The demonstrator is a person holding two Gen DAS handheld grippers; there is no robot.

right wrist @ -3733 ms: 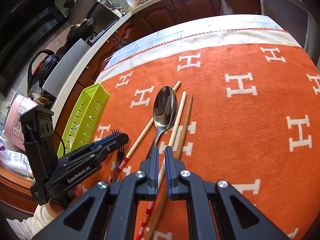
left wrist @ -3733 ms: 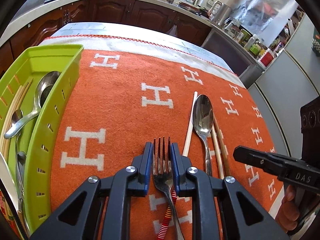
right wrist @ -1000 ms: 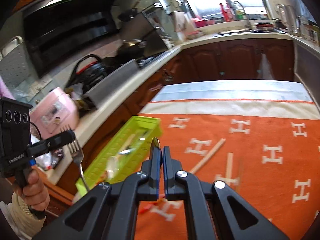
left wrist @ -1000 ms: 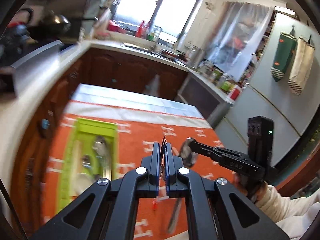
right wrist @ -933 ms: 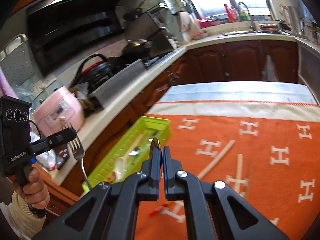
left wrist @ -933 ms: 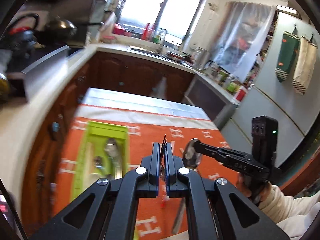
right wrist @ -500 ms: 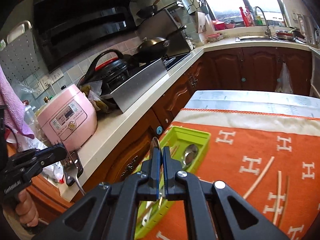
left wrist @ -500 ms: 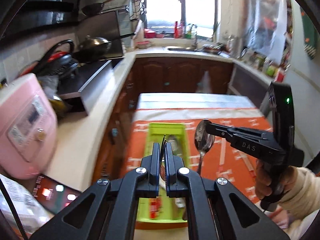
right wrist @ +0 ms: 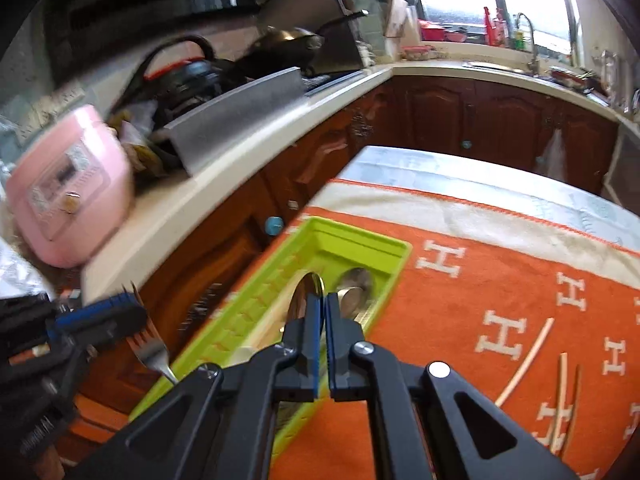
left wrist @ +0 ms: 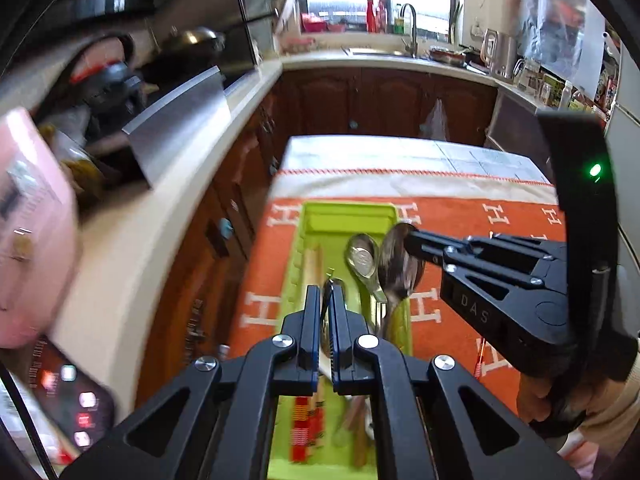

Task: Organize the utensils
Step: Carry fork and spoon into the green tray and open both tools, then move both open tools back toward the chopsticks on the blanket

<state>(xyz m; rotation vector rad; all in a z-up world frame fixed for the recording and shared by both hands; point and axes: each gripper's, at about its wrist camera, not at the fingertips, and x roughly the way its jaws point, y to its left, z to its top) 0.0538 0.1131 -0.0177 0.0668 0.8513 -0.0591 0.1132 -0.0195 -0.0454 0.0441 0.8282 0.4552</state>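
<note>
Hovering over the green tray [left wrist: 294,268], your left claw [left wrist: 327,300] is clamped on a fork [right wrist: 148,346], your right claw [right wrist: 323,308] on a spoon [left wrist: 400,268].

right tool [right wrist: 323,312] clamps spoon [right wrist: 306,294] over green tray [right wrist: 360,242] | left tool [right wrist: 100,312] blurred, seemingly grips fork [right wrist: 148,346]

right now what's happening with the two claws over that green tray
A person is sorting cutlery into the green tray on the orange cloth. The left claw is shut on a fork, and the right claw is shut on a spoon, both carried over the tray. A spoon and chopsticks already lie in it. Three loose chopsticks are left on the cloth.
</note>
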